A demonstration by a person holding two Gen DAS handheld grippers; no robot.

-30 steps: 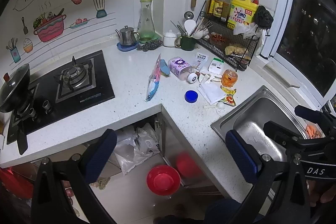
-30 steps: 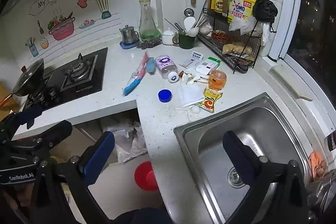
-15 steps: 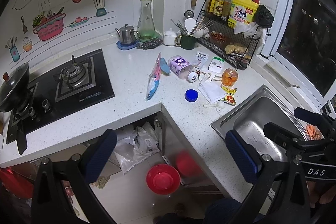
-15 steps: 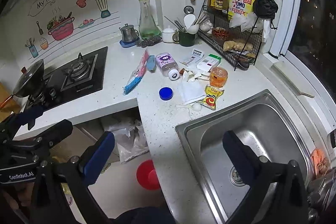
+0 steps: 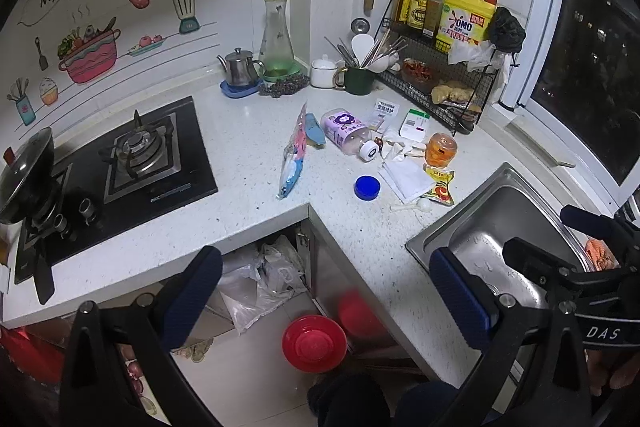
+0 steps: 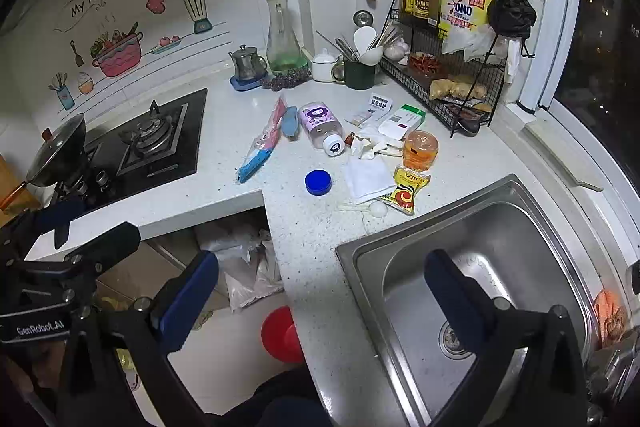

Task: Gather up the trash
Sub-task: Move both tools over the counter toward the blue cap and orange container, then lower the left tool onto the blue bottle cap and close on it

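Approach step: left gripper [image 5: 326,299] & right gripper [image 6: 320,297] both wide, empty; litter ahead, blue cap [image 6: 318,182] nearest, grab first.

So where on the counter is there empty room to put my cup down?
Bare counter lies between the stove and the blue-pink wrapper, and between the blue cap and the sink. It is crowded from the purple bottle to the wire rack, with packets and paper close together.
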